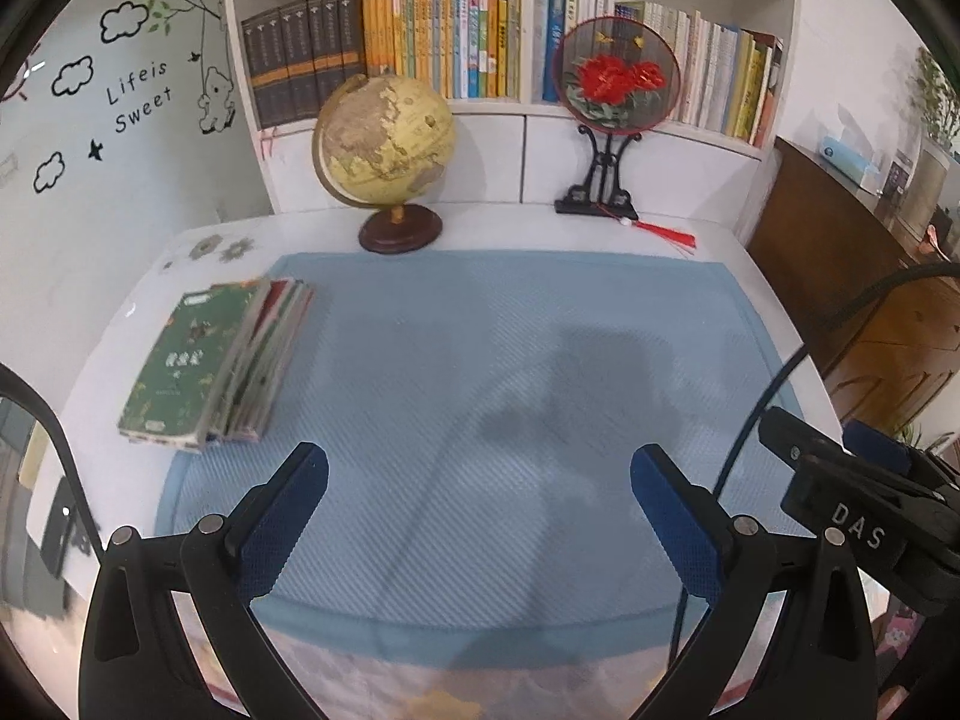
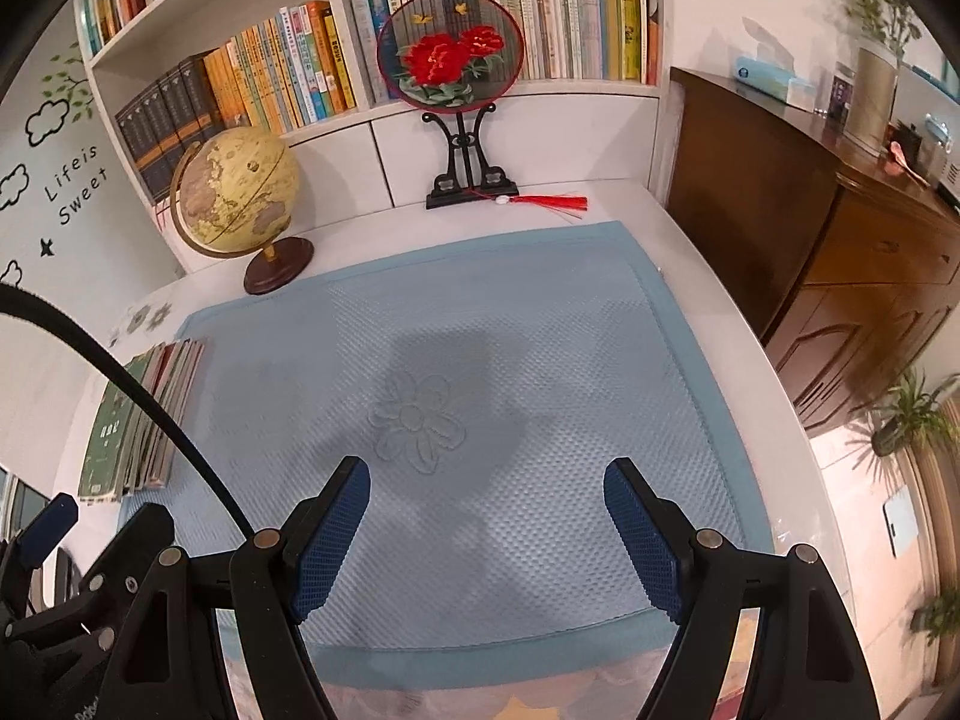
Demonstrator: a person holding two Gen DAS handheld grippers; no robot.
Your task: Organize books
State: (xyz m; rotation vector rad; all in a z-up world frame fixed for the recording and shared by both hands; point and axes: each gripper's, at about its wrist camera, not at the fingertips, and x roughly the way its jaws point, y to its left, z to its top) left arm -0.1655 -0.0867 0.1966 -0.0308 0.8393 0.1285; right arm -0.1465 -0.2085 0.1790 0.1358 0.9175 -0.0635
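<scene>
A stack of books [image 1: 210,360] with a green cover on top lies at the left edge of the blue mat [image 1: 480,372], fanned slightly. In the right wrist view the same stack of books [image 2: 141,420] sits far left, partly behind a black cable. My left gripper [image 1: 480,480] hovers open over the mat's near part, right of the stack, with nothing between its blue pads. My right gripper [image 2: 486,492] is open too, above the mat [image 2: 480,360] near an embossed flower, and holds nothing. Its black body shows at the right edge of the left wrist view.
A globe [image 1: 384,150] and a red-flower fan on a black stand [image 1: 615,78] stand at the back of the white desk [image 1: 774,300]. Filled bookshelves [image 1: 420,36] rise behind. A dark wooden cabinet [image 2: 840,240] flanks the desk's right side.
</scene>
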